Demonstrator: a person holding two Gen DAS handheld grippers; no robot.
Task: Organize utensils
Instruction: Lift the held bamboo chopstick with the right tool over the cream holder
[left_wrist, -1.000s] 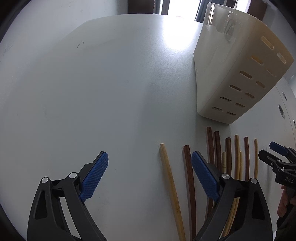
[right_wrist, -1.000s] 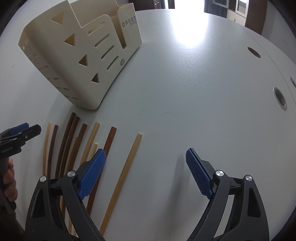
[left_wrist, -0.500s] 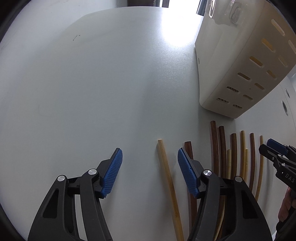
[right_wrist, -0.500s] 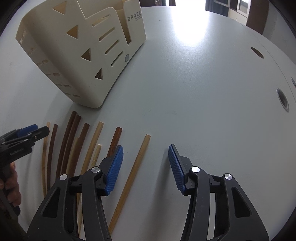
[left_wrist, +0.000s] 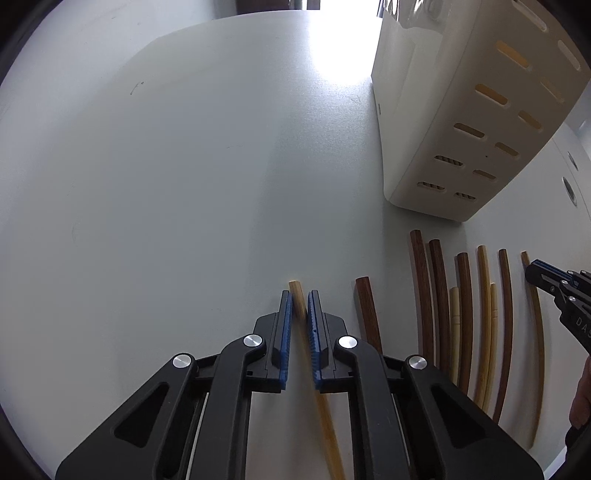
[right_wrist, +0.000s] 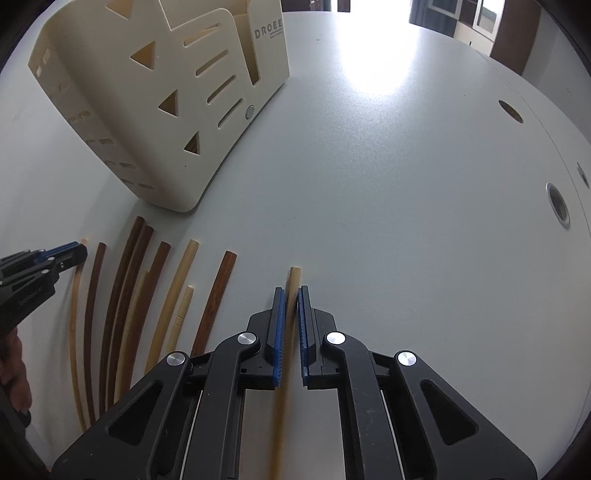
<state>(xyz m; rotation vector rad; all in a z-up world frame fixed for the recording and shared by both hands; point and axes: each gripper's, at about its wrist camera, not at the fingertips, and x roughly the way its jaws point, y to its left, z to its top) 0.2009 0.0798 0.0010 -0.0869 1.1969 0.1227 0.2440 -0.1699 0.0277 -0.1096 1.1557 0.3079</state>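
Several wooden chopsticks, light and dark, lie side by side on the white table (left_wrist: 166, 184) in front of a cream utensil holder (left_wrist: 454, 122), which also shows in the right wrist view (right_wrist: 155, 107). My left gripper (left_wrist: 298, 295) is shut on the leftmost light chopstick (left_wrist: 295, 290). My right gripper (right_wrist: 289, 291) is shut on the rightmost light chopstick (right_wrist: 294, 275). The dark chopstick (left_wrist: 365, 310) lies just right of my left gripper. Each gripper's tip shows at the edge of the other view, the right gripper (left_wrist: 546, 277) and the left gripper (right_wrist: 62, 254).
The holder has slots and triangular cut-outs and open compartments on top. Round cable holes (right_wrist: 557, 203) sit in the table at the right. The table's far edge meets dark furniture and bright windows.
Both grippers moved forward and down and went from wide open to shut, each closing on an outermost light chopstick.
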